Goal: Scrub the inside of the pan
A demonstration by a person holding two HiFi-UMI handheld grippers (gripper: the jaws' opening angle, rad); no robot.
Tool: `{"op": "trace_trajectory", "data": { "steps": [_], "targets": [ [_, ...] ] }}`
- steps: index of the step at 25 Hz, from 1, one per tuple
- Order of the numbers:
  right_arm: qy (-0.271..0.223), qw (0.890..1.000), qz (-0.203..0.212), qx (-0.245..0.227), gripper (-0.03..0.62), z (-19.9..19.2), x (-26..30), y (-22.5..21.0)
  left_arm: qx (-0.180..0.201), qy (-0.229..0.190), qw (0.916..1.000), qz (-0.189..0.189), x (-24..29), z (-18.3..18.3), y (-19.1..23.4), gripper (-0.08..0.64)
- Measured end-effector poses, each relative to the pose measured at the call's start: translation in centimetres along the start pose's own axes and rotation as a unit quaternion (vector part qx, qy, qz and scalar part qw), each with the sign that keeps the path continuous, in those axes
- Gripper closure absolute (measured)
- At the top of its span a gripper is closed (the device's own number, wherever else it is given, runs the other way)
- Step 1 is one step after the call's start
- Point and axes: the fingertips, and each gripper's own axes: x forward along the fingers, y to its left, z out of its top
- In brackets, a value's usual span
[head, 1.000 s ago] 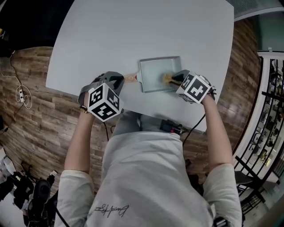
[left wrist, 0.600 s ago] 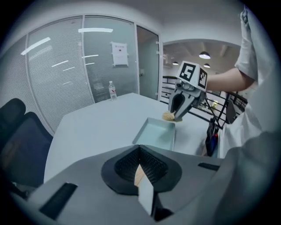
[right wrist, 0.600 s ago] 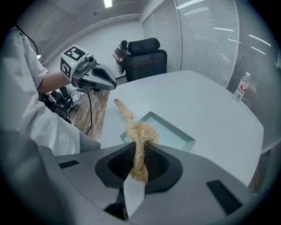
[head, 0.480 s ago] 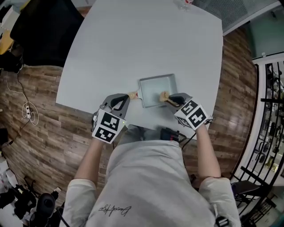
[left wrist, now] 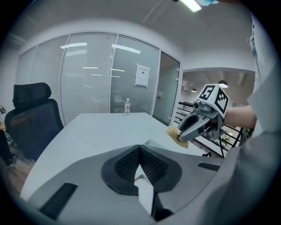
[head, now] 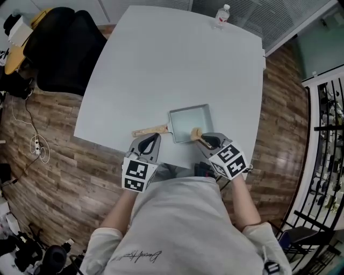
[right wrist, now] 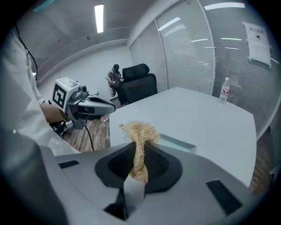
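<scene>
A pale rectangular pan with a wooden handle pointing left lies near the front edge of the white table. My right gripper is shut on a tan fibrous scrubber, also seen between the jaws as the scrubber, held over the pan's near right part. My left gripper is shut and empty, just behind the handle and apart from it. From the left gripper view, the right gripper and scrubber hang above the pan. The left gripper shows beyond the handle's end.
A water bottle stands at the table's far edge, also the bottle. A black office chair sits off the table's far left corner. Cables and a power strip lie on the wooden floor. Black railings stand at the right.
Both grippers have drawn back toward the table's front edge. The left one has come away from the handle. The scrubber has slid from mid-pan to the near right part.
</scene>
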Motion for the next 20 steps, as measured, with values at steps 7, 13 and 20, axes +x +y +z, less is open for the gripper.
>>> {"op": "trace_trajectory", "data": {
  "steps": [7,13,20],
  "targets": [
    [-0.034,0.999,0.008,0.0,0.523,2.1,0.1,1.0,-0.004,-0.009,0.9999,0.003,0.1,1.1,0.3,0.549],
    [-0.039,0.999,0.005,0.0,0.523,2.2,-0.2,0.9,-0.005,-0.014,0.9999,0.002,0.3,1.9,-0.1,0.549],
    [-0.042,0.999,-0.005,-0.007,0.523,2.3,0.1,0.4,-0.01,-0.02,0.9997,0.001,0.6,2.3,-0.4,0.549]
  ]
}}
